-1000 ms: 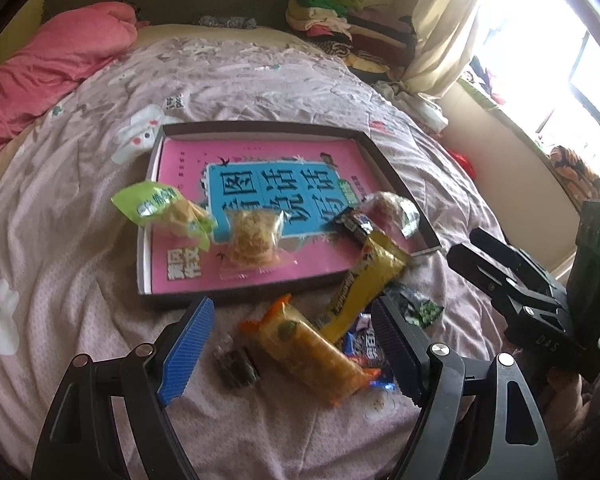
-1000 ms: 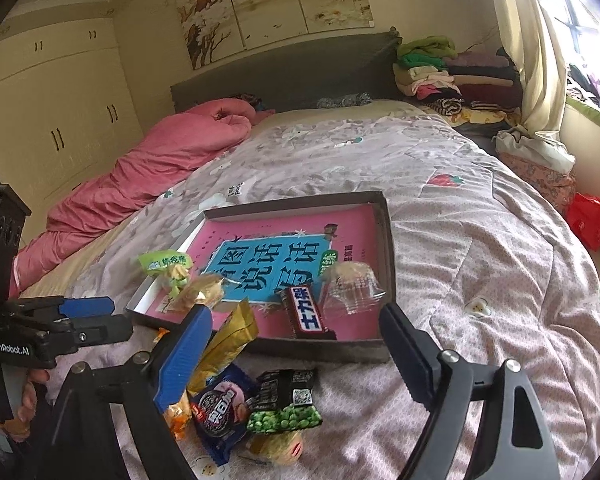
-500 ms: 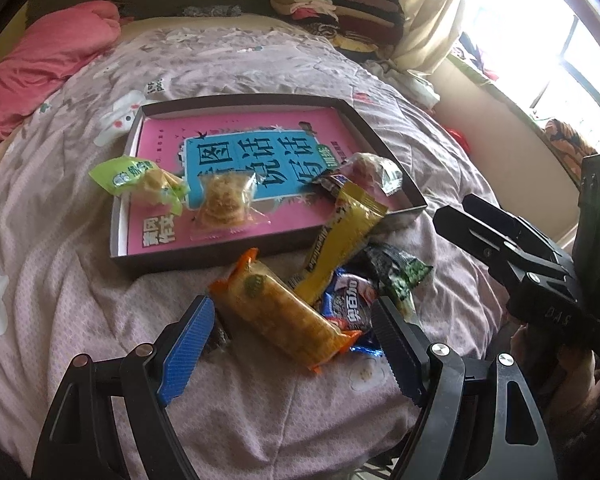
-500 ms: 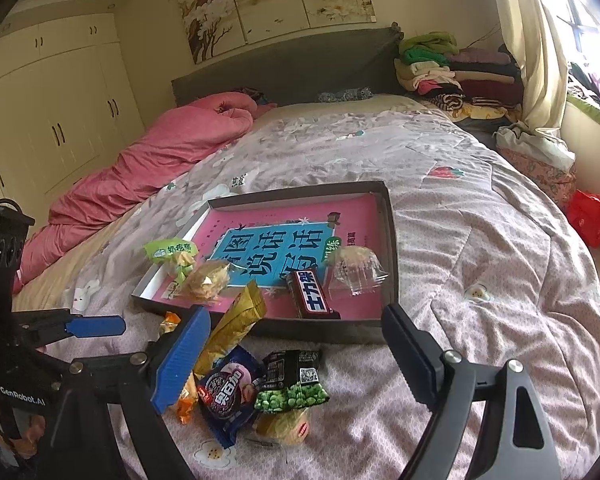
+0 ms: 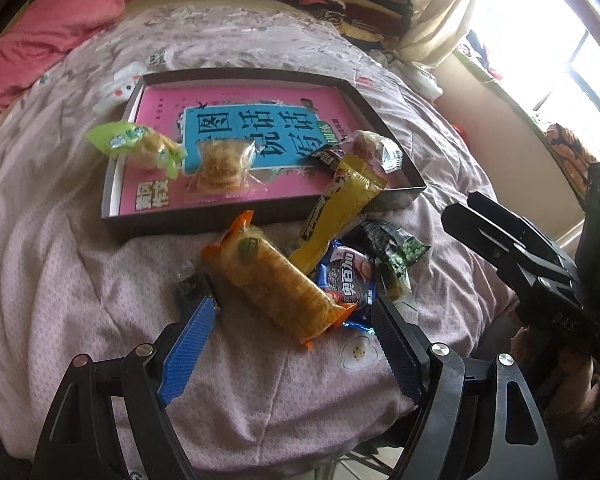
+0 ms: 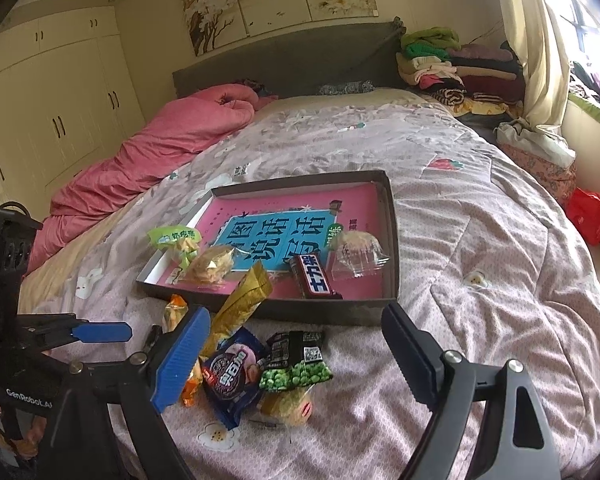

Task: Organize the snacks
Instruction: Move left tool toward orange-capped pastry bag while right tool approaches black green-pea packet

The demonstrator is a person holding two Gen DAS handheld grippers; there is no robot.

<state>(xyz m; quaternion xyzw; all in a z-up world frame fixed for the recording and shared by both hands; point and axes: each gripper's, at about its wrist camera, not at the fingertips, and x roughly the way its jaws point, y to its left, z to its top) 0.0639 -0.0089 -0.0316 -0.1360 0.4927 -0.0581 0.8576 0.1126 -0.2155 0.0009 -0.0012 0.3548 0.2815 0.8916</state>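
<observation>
In the left wrist view the left gripper hangs wide open and empty over the near edge of the bed, its pads flanking the cracker pack without pressing it. The pack lies on the quilt just short of the tray, and overlaps the blue packet; a yellow sachet leans over the tray's near wall. Closing here could well pinch the blue packet along with the crackers, or crush them, and a small dark wrapper sits right by the left pad. In the right wrist view the right gripper is likewise agape with nothing in it, above the pea bag and blue packet at the near edge. The tray beyond already holds a chocolate bar, a clear-wrapped cake and two more snacks near its left corner. The two grippers work close together, so I think a clash is possible.
</observation>
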